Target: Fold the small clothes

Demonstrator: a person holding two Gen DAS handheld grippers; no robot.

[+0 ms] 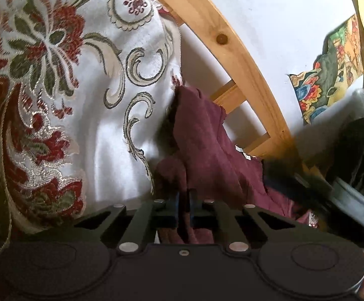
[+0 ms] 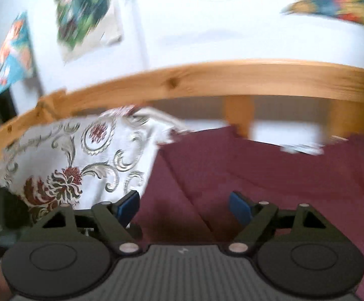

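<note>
A maroon garment (image 1: 202, 135) lies crumpled on the floral bedspread (image 1: 56, 75), up against the wooden bed rail (image 1: 222, 37). My left gripper (image 1: 185, 207) is shut on a fold of this garment, which is pinched between the blue pads. In the right wrist view the same maroon garment (image 2: 257, 170) spreads wide under my right gripper (image 2: 184, 208). That gripper is open and hovers over the cloth with nothing between its fingers. A small white label (image 2: 300, 148) shows at the garment's far edge.
The bed rail (image 2: 207, 80) with its upright slats runs along the far side, with a white wall behind it. Colourful posters (image 2: 81, 12) hang on the wall. The floral bedspread (image 2: 64, 165) lies left of the garment. A dark blurred shape (image 1: 352, 175) fills the right of the left wrist view.
</note>
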